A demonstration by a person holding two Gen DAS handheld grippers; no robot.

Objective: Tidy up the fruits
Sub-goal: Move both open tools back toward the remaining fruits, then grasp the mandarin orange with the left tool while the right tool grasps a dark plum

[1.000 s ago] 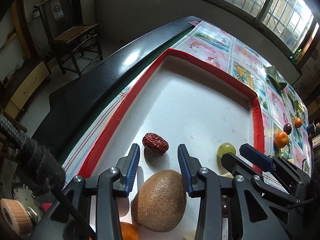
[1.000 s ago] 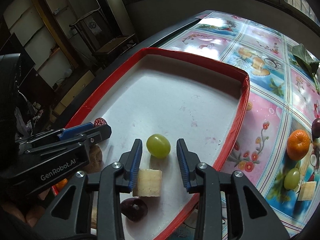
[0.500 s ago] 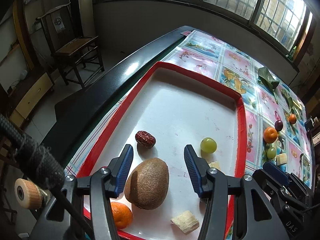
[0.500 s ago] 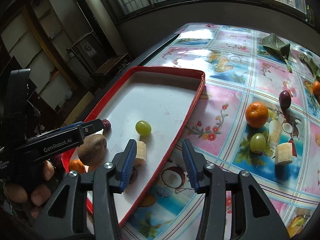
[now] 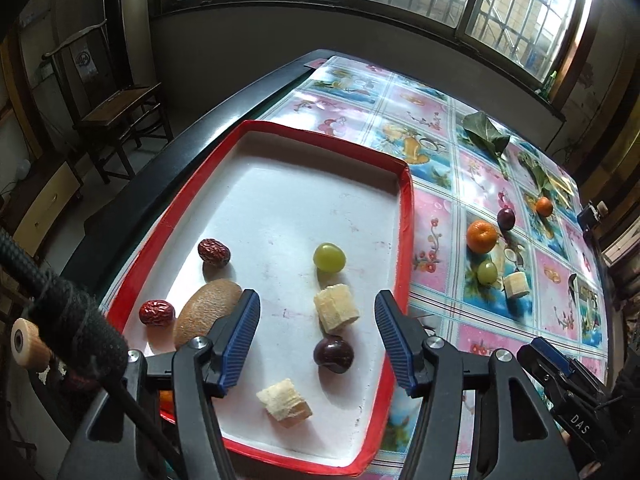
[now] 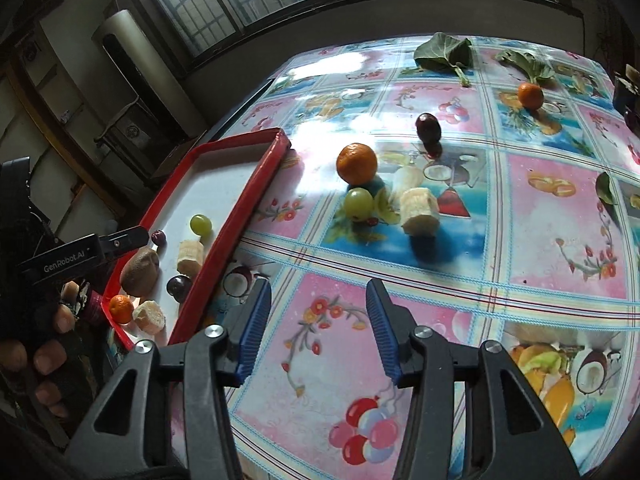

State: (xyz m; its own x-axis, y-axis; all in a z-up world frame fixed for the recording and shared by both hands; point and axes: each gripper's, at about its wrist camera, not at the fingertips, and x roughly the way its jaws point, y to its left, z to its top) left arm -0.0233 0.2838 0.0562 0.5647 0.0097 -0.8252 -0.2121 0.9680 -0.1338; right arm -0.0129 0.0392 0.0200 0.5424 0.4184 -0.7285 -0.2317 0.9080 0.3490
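Observation:
A red-rimmed white tray [image 5: 405,216] holds a kiwi [image 5: 206,310], two red dates [image 5: 214,252], a green grape [image 5: 329,257], two banana pieces [image 5: 336,307], a dark plum [image 5: 333,354] and a small orange [image 6: 121,307]. My left gripper [image 5: 316,340] is open and empty above the tray's near end. My right gripper [image 6: 316,324] is open and empty above the tablecloth, right of the tray [image 6: 240,204]. On the cloth lie an orange [image 6: 357,163], a green grape [image 6: 359,199], a banana piece [image 6: 420,210], a dark plum [image 6: 428,127] and a far small orange [image 6: 530,95].
Green leaves [image 6: 444,53] lie at the table's far edge. The table's dark edge [image 5: 224,108] runs left of the tray. A wooden chair [image 5: 116,112] stands on the floor to the left. A dark object [image 6: 626,96] sits at the far right edge.
Both grippers have pulled back and up from the tray. My right gripper has swung right, from over the tray to over the tablecloth. Both stay open; the kiwi stays in the tray.

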